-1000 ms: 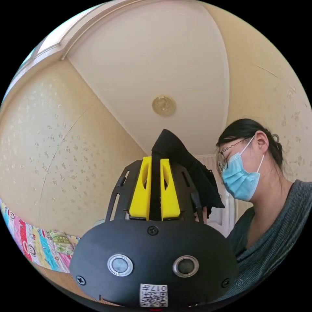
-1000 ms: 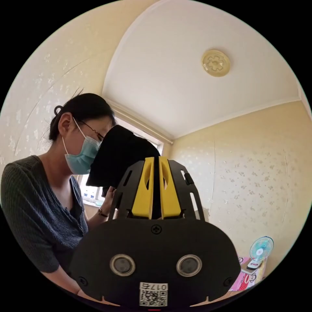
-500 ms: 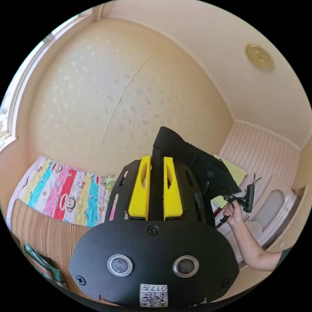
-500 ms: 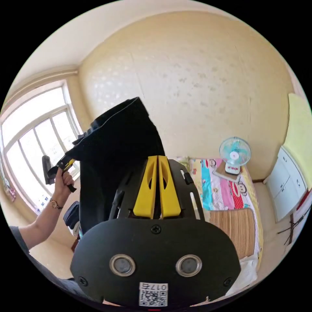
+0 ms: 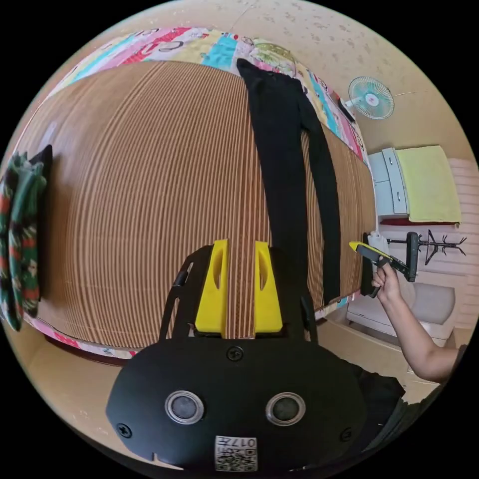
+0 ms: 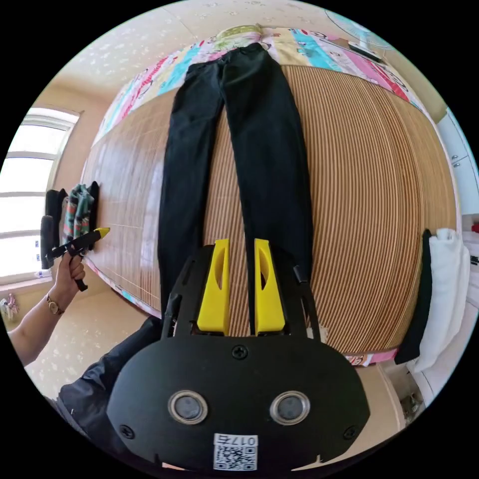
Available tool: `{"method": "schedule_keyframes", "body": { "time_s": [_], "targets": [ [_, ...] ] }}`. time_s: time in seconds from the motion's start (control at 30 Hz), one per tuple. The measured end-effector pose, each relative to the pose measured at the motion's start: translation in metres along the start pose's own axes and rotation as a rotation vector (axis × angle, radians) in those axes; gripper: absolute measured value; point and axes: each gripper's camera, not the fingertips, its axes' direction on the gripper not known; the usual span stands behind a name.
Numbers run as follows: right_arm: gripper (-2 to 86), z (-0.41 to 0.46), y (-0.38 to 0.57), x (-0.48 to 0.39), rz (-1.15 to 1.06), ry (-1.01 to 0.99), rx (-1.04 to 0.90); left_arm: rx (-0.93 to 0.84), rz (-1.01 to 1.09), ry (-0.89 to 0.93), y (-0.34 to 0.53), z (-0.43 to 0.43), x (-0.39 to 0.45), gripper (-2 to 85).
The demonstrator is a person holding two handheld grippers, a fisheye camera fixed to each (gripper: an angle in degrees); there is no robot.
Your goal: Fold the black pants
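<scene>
Now, pants: black pants (image 6: pixel 234 149) lie flat and full length on the striped bamboo mat (image 6: pixel 369 199), both legs straight and slightly apart, far end reaching the colourful quilt (image 6: pixel 319 42).
Left gripper: left gripper (image 5: pixel 239 249) hangs over the mat beside the near leg ends, yellow jaws apart with nothing between them.
Right gripper: right gripper (image 6: pixel 237 247) above the near leg ends, jaws parted and empty.
Mat edges: folded patterned clothes (image 6: pixel 77 207) on one side, white and black folded pile (image 6: pixel 446 294) on the other.
Background: fan (image 5: pixel 370 97).
</scene>
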Motion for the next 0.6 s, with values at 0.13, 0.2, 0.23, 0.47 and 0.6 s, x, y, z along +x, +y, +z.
{"method": "schedule_keyframes", "body": {
  "time_s": [0.13,0.2,0.23,0.47,0.6],
  "targets": [
    [8.7,-0.016,0.039,0.052,0.055,0.095,0.039,-0.076,-0.025,0.086,0.021,0.063,0.008,9.3],
    [8.8,-0.023,0.041,0.078,0.062,0.137,0.037,-0.111,-0.024,0.113,0.018,0.085,0.013,9.5],
    [8.9,-0.028,0.041,0.098,0.078,0.134,0.034,-0.085,-0.015,0.090,0.015,0.090,0.018,8.8],
    [8.9,-0.057,0.043,0.198,0.098,0.028,-0.007,-0.241,0.136,0.060,-0.011,0.100,0.025,0.0],
    [8.8,-0.074,0.060,0.234,0.084,-0.008,-0.032,-0.436,0.284,0.163,-0.001,0.113,0.017,-0.7]
  ]
}}
